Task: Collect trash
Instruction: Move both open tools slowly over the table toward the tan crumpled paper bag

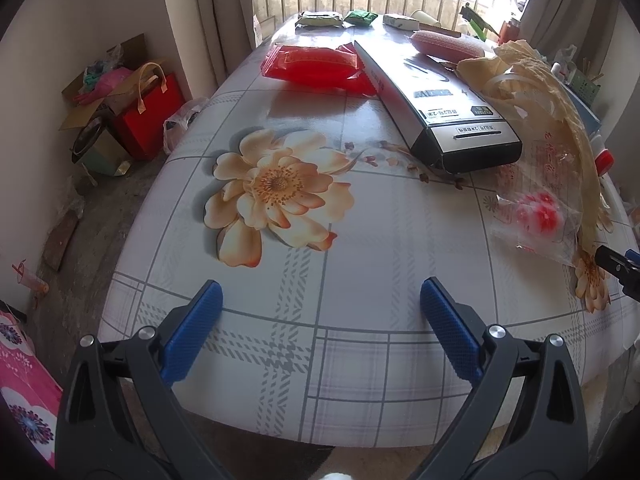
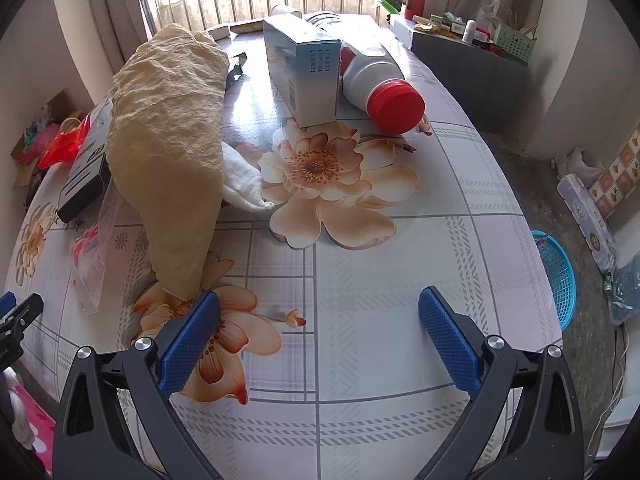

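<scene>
A table with a flowered cloth carries litter. In the left wrist view I see a red packet, a long black and silver box, a crumpled beige paper bag and a clear plastic wrapper with red print. My left gripper is open and empty above the table's near edge. In the right wrist view the beige bag lies at left, with a white tissue, a blue-grey carton and a white bottle with red cap. My right gripper is open and empty.
A red gift bag and an open cardboard box of clutter stand on the floor at left. A blue plastic basket sits on the floor at right. Small packets lie at the table's far end by the window railing.
</scene>
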